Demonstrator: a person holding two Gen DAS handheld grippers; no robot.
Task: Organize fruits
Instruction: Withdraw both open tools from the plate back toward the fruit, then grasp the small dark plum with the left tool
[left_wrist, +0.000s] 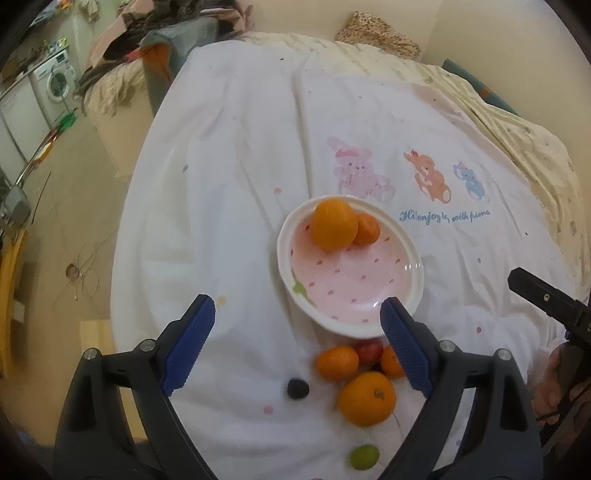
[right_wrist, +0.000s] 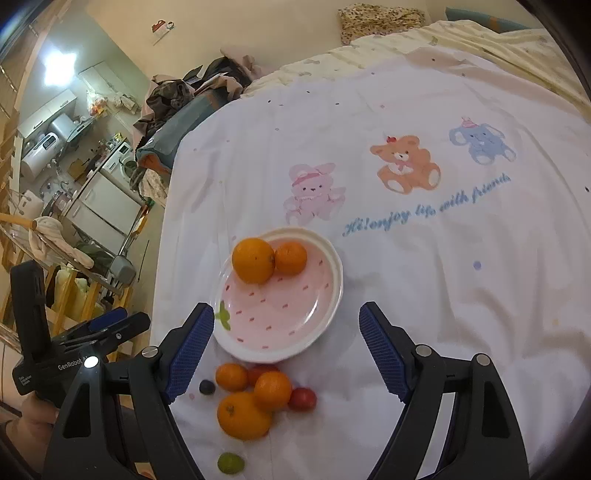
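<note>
Left gripper (left_wrist: 297, 312) and right gripper (right_wrist: 287, 317) both gape wide, holding nothing. Pink strawberry plate (left_wrist: 369, 291) carries a large orange (left_wrist: 334, 228) and a mandarin (left_wrist: 367, 229) at its 12 o'clock rim. Loose fruit cluster (right_wrist: 255, 395) waits at 6 o'clock, presumably for transfer.

Bed (right_wrist: 424, 295) w/ white cartoon sheet; washing machine (left_wrist: 55, 83) far left.
</note>
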